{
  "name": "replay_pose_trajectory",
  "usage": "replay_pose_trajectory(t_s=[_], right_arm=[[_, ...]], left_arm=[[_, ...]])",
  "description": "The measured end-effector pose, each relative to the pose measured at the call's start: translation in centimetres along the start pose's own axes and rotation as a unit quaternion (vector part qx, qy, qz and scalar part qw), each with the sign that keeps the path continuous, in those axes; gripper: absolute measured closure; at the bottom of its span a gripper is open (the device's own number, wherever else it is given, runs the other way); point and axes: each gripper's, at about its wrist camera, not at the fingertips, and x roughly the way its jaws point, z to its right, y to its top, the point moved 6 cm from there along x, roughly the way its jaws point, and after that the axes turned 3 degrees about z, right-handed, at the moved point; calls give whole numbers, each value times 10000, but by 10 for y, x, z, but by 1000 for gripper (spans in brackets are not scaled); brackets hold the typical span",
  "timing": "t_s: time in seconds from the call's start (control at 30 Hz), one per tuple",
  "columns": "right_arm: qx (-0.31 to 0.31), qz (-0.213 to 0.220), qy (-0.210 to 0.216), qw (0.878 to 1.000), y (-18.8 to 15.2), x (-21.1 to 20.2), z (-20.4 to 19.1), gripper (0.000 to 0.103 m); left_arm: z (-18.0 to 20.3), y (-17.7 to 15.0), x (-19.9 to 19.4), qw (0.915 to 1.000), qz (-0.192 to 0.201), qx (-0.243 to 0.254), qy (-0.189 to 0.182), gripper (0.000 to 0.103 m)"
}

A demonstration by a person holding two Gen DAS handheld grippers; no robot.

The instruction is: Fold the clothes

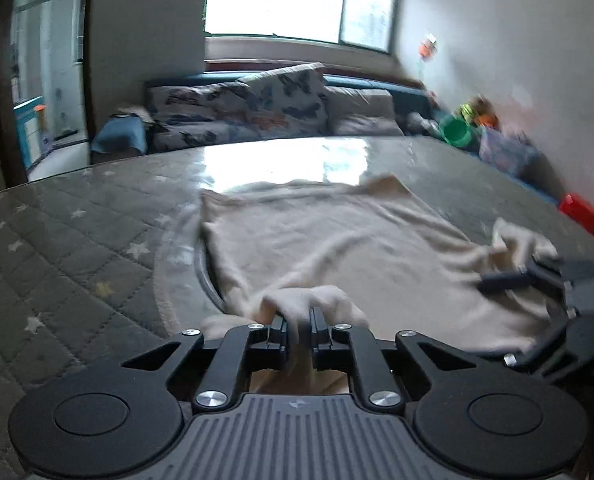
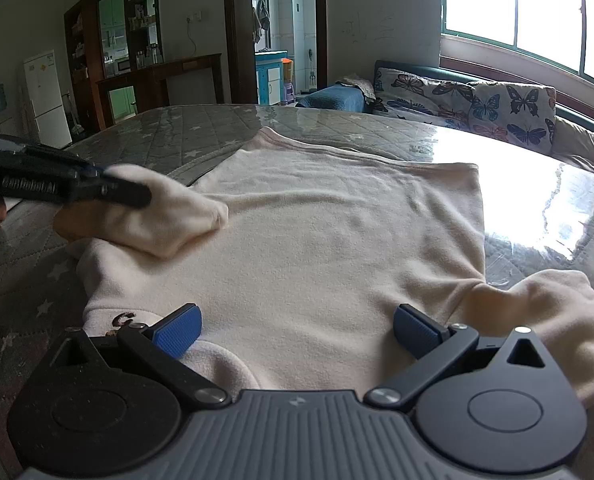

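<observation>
Nearby, a butterfly cushion [image 2: 493, 106] fills the upper right behind the quilted table [image 2: 157, 128]. Left gripper [image 1: 299, 320] pinches the cream garment [image 2: 317, 232]'s sleeve; right gripper [image 2: 297, 330] gapes wide.

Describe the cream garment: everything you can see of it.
The cream garment looks like soft fleece, plain except for a small dark embroidered mark near its near-left edge. Its body lies mostly flat, lightly creased, on the clear-covered quilted star-print table. One sleeve is lifted and bunched over the body, pinched in the shut left gripper. The other sleeve lies crumpled at the right. The right gripper hovers open over the near edge; whether its fingers touch the cloth is unclear.
</observation>
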Motion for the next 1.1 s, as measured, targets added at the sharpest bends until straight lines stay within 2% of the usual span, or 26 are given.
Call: replay_pose_trajectory(t_s=[0.07,0.1,0.17,0.27,0.4,0.47,0.53,0.57,0.67,0.7,0.87,0.97,1.0,1.07,1.1], right_arm=[[0,0,0,10000,0,0,0,0],[-1,0,0,10000,0,0,0,0],[-1,0,0,10000,0,0,0,0],[-2,0,0,10000,0,0,0,0],[-7,-3,-5,10000,0,0,0,0],[-9,-4,-7,10000,0,0,0,0],[-11,-5,-9,10000,0,0,0,0],[-12,-6,-10,10000,0,0,0,0],[-14,-9,-11,10000,0,0,0,0],[-15,-10,-11,10000,0,0,0,0],[-16,-11,-11,10000,0,0,0,0],[-15,-12,-11,10000,0,0,0,0],[-15,-12,-11,10000,0,0,0,0],[-15,-12,-10,10000,0,0,0,0],[-15,-12,-10,10000,0,0,0,0]], left_arm=[[-21,9,-18,9970,464,-226,570,94],[-35,10,-28,9929,649,-432,897,94],[-63,11,-49,9792,986,-866,1546,93],[-99,-9,-62,9634,932,-1146,2236,83],[-126,-40,-58,9534,507,-1086,2770,75],[-132,-49,-56,9506,348,-1058,2899,72],[-134,-53,-56,9519,266,-1149,2828,71],[-134,-53,-57,9530,267,-1148,2790,68],[-133,-48,-57,9501,317,-966,2950,49],[-134,-46,-56,9483,318,-899,3026,48],[-149,-43,-32,9508,-69,-574,3044,49],[-161,-44,-19,9538,-232,-624,2929,52],[-165,-43,-17,9552,-215,-680,2872,62],[-170,-41,-13,9569,-222,-709,2806,74],[-171,-40,-10,9565,-224,-678,2828,75]])
